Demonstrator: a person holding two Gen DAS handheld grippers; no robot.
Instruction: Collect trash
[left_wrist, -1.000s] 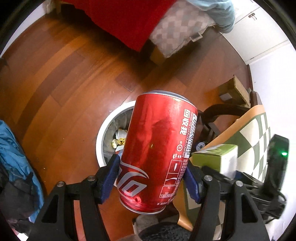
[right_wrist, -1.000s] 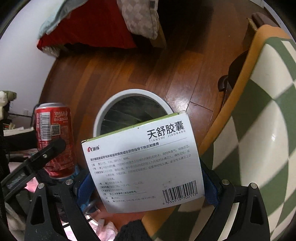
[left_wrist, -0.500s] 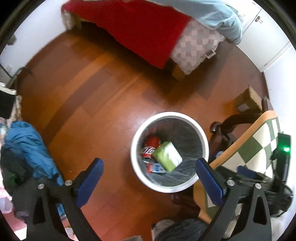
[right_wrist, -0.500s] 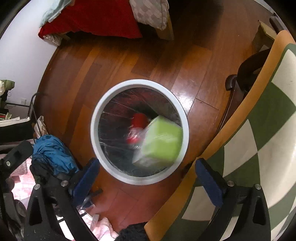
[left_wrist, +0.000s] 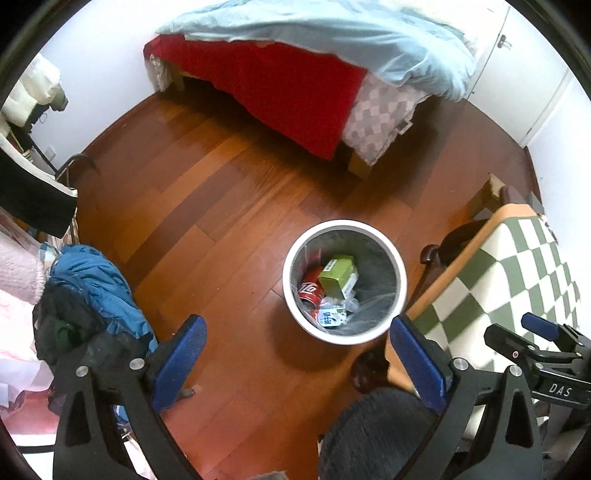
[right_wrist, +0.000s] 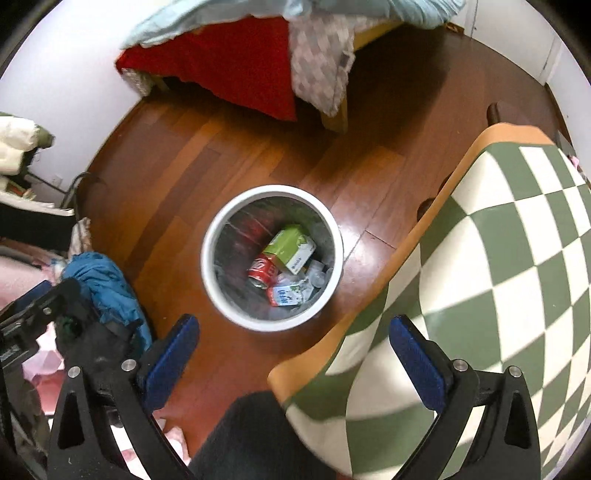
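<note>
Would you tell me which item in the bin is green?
The box, lying on top beside the red can; the carton below is blue and white.

The left gripper (left_wrist: 297, 354) is a black frame with two angular, cut-out arms, each tipped with a flat, deep blue pad. A silver screw head sits on each arm just behind the jaws, with a second one farther back. The right gripper (right_wrist: 293, 354) is built the same: black struts, blue pads, paired silver screws. In the left wrist view the right gripper's black body shows to the right of the jaws, with white letters "DAS" on it. Below and between each set of jaws lies dark knitted clothing.
</note>
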